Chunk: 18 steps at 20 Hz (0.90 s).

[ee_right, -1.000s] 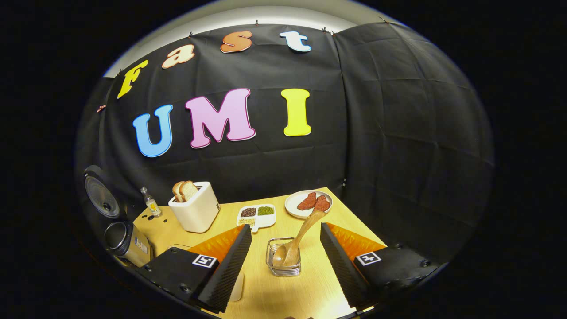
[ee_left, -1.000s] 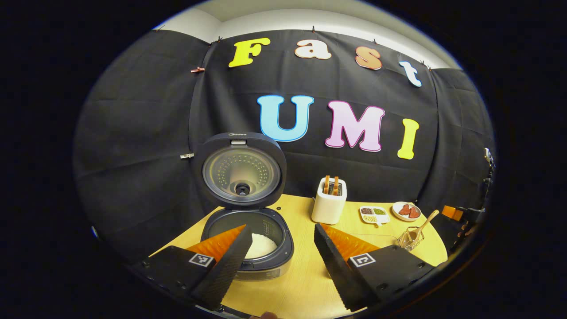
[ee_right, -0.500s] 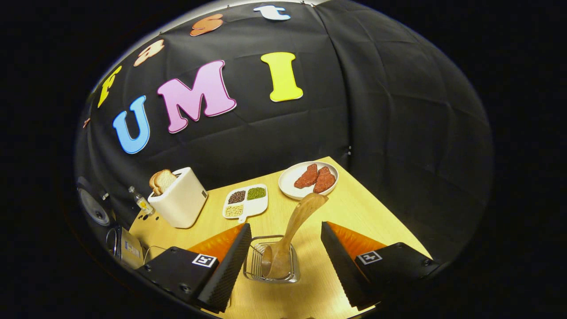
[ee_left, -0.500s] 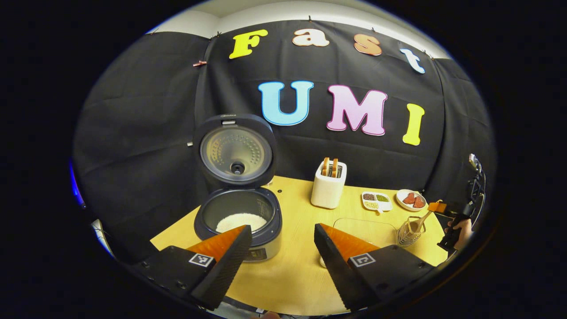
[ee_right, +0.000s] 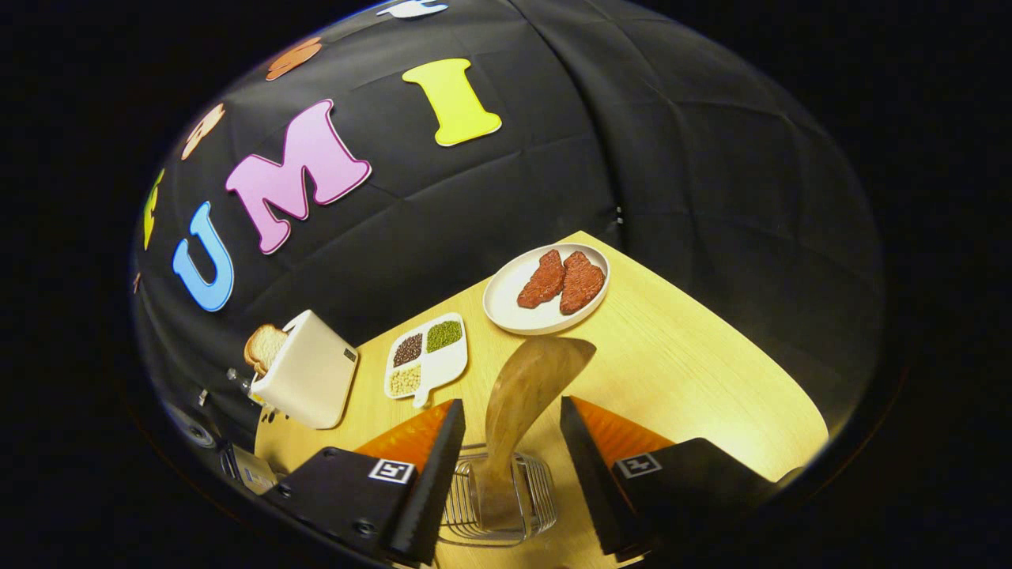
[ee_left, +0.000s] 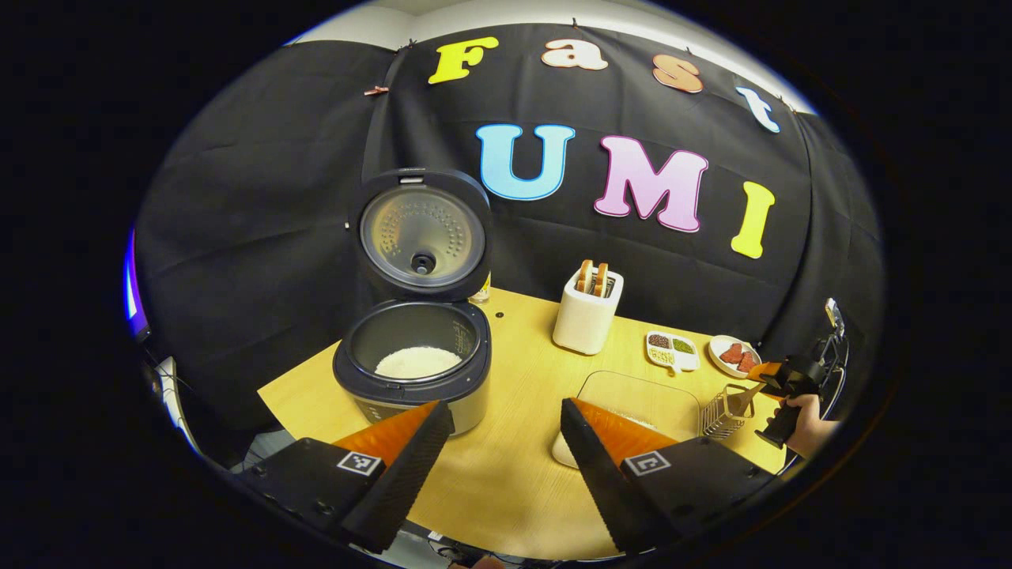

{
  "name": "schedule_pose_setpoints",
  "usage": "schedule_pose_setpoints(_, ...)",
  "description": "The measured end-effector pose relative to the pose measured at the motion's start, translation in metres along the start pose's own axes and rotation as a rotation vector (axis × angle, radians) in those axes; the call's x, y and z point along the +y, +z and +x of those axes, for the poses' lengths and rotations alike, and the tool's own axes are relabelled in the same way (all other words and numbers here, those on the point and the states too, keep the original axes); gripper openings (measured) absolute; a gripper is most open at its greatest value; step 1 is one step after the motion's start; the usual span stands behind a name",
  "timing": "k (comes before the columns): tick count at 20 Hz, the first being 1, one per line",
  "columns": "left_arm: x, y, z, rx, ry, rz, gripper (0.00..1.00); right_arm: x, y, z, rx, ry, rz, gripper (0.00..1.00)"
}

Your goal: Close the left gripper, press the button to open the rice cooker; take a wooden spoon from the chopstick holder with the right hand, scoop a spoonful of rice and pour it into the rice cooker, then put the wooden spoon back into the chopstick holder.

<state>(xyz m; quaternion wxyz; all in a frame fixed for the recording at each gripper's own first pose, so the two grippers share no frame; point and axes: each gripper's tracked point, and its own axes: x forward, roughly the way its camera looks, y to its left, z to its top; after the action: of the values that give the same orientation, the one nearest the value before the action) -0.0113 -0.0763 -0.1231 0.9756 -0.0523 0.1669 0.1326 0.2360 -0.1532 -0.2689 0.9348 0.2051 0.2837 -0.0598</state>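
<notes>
Smooth wooden spoon (ee_right: pixel 526 387) in a wire-metal chopstick holder (ee_right: pixel 494 506) on a matt wood-grain table (ee_right: pixel 696 379).

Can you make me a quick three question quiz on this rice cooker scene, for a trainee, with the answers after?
1. True or false: the rice cooker stands with its lid up.
2. Which thing stands between the fingers of the right gripper? A) the toaster B) the wooden spoon C) the plate of meat
3. What does the wooden spoon stand in?

Key
1. True. White rice shows in the pot.
2. B. The fingers sit either side of the handle, apart from it.
3. The wire chopstick holder.
</notes>
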Motion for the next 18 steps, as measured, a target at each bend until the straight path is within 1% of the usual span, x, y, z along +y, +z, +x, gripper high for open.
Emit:
schedule_pose_setpoints(1,-0.003,-0.001,0.000,-0.002,-0.001,0.005,0.96,-0.001,0.001,0.003,-0.003,-0.002,0.004,0.53)
schedule_pose_setpoints(2,-0.004,-0.002,0.000,-0.002,-0.002,0.010,0.96,0.001,0.002,0.003,0.003,0.006,0.006,0.42)
schedule_pose_setpoints(3,-0.007,-0.004,0.000,-0.002,-0.004,0.012,0.96,0.006,0.000,0.002,0.013,0.018,0.011,0.42)
schedule_pose_setpoints(4,-0.010,-0.006,0.000,0.000,-0.008,0.009,0.96,0.006,-0.002,0.004,0.024,0.019,0.009,0.31)
schedule_pose_setpoints(5,-0.012,-0.008,-0.001,0.000,-0.013,0.005,0.96,0.009,-0.002,-0.001,0.033,0.038,0.014,0.24)
schedule_pose_setpoints(6,-0.013,-0.007,-0.001,-0.006,-0.015,0.000,0.96,0.014,-0.003,-0.005,0.044,0.048,0.022,0.24)
schedule_pose_setpoints(7,-0.015,-0.005,-0.002,-0.015,-0.020,-0.002,0.96,0.013,-0.003,-0.007,0.042,0.043,0.011,0.21)
schedule_pose_setpoints(8,-0.016,-0.004,-0.003,-0.019,-0.029,-0.001,0.96,0.014,0.000,-0.009,0.028,0.042,-0.009,0.20)
schedule_pose_setpoints(9,-0.017,-0.004,-0.003,-0.024,-0.038,0.006,0.96,0.020,0.002,-0.016,0.020,0.054,-0.025,0.17)
schedule_pose_setpoints(10,-0.016,-0.003,-0.003,-0.030,-0.046,0.016,0.96,0.024,0.004,-0.021,0.014,0.057,-0.045,0.17)
schedule_pose_setpoints(15,-0.001,0.000,0.002,-0.043,-0.097,0.032,0.96,0.047,0.039,-0.058,-0.094,0.067,-0.106,0.17)
schedule_pose_setpoints(16,0.006,0.002,0.002,-0.046,-0.104,0.026,0.96,0.052,0.046,-0.066,-0.114,0.069,-0.108,0.12)
schedule_pose_setpoints(17,0.013,0.003,0.004,-0.048,-0.112,0.021,0.96,0.058,0.051,-0.074,-0.134,0.071,-0.109,0.17)
schedule_pose_setpoints(18,0.021,0.004,0.006,-0.051,-0.117,0.019,0.96,0.065,0.055,-0.084,-0.149,0.078,-0.101,0.17)
